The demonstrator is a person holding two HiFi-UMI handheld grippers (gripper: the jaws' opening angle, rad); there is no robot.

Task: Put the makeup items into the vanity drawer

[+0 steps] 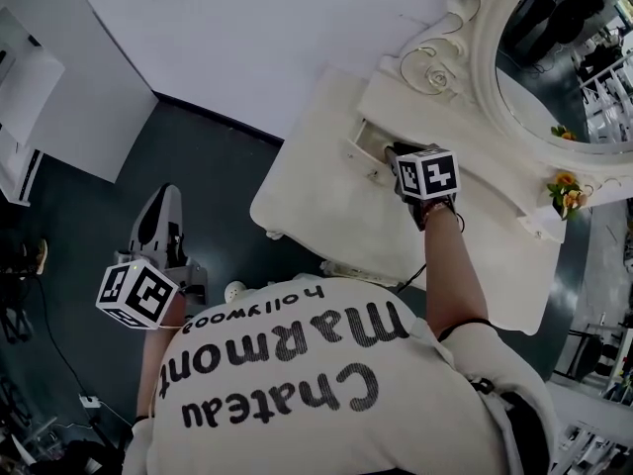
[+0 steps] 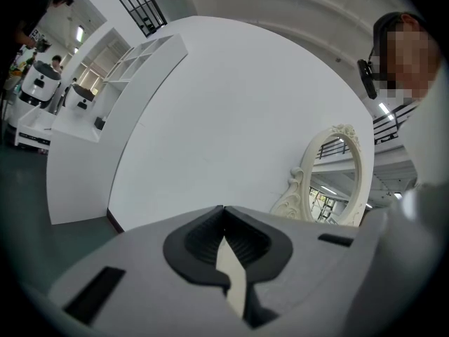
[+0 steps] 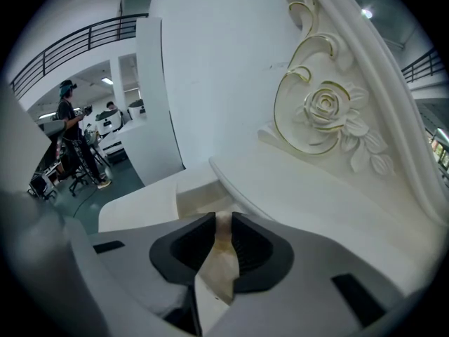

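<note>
Two tongs [image 2: 224,220] [image 3: 222,222], one drawer [image 1: 368,140], one mirror [image 1: 559,52]

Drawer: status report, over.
Right claw slightly apart at the open drawer, nothing clearly held. Left claw shut, empty, away from vanity. No makeup seen; nothing in the way.

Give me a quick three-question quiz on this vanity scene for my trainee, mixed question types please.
1. True or false: the right gripper is at the vanity drawer.
2. The carving beside the mirror shows: A a bird, B a rose, C a shell.
3. Fill in: the left gripper hangs over the dark ___.
Key: 1 true; 2 B; 3 floor.
</note>
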